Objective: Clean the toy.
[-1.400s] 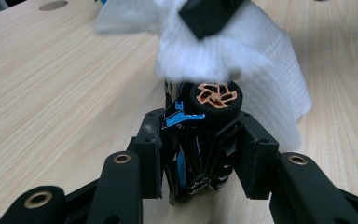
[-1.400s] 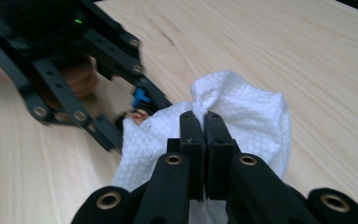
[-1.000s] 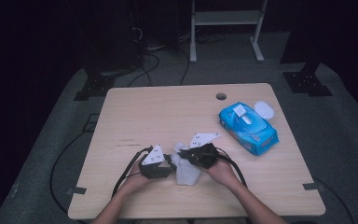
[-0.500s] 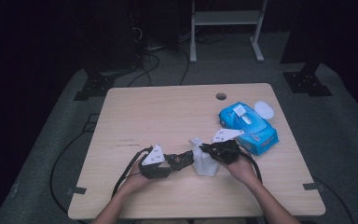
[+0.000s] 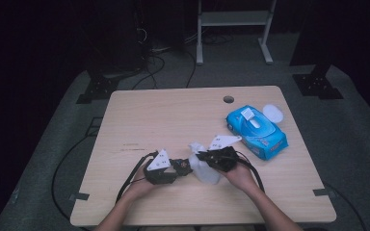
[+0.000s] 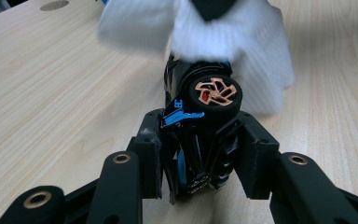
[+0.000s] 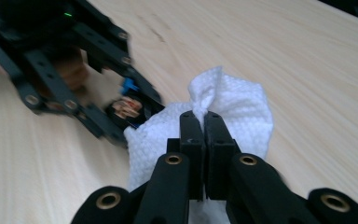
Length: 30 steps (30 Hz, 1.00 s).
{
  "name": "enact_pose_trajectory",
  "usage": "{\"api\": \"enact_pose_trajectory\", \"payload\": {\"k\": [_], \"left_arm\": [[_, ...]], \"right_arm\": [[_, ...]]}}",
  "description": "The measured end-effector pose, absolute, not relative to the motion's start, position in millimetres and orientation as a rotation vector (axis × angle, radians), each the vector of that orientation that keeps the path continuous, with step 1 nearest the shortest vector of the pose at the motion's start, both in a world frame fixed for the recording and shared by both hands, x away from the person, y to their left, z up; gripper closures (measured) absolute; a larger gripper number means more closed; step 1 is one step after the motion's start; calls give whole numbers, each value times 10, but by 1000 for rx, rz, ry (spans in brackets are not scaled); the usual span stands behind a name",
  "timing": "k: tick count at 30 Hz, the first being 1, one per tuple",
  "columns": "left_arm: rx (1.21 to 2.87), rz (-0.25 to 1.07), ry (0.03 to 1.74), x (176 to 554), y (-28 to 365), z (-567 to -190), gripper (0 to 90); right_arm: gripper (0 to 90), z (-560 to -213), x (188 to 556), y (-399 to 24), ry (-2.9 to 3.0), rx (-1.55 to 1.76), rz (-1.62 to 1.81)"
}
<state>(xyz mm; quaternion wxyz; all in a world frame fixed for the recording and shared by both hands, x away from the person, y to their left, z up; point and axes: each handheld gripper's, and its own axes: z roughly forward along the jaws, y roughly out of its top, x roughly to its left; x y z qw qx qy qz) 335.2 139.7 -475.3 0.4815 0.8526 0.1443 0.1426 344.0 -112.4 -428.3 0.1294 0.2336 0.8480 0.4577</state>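
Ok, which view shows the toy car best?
The left gripper view: the toy car sits close up between the left hand-held gripper jaws, its copper-spoked wheel sharp. The right gripper view shows a blurred wheel beside the wipe. The high view shows a small dark shape.

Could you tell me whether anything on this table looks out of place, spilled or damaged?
Nothing stands out. The left claw clamps a black toy car with copper-coloured wheels, the right claw pinches a white textured wipe, and the blue wipes pack lies flat with its round white lid flipped open. No spills or damage show.
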Motion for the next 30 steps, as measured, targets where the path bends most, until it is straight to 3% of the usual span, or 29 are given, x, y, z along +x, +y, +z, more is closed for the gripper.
{"api": "enact_pose_trajectory", "payload": {"k": [7,23,30], "left_arm": [[2077,342,354,3350,1397,-4756,580],[2076,337,357,3371,1412,-4774,580],[2093,346,358,3372,1404,-4780,576]], "right_arm": [[878,-4269,3410,-900,2491,615,1306],[879,-4259,3495,-1648,2364,826,1252],[878,-4265,3499,-1541,2384,802,1281]]}}
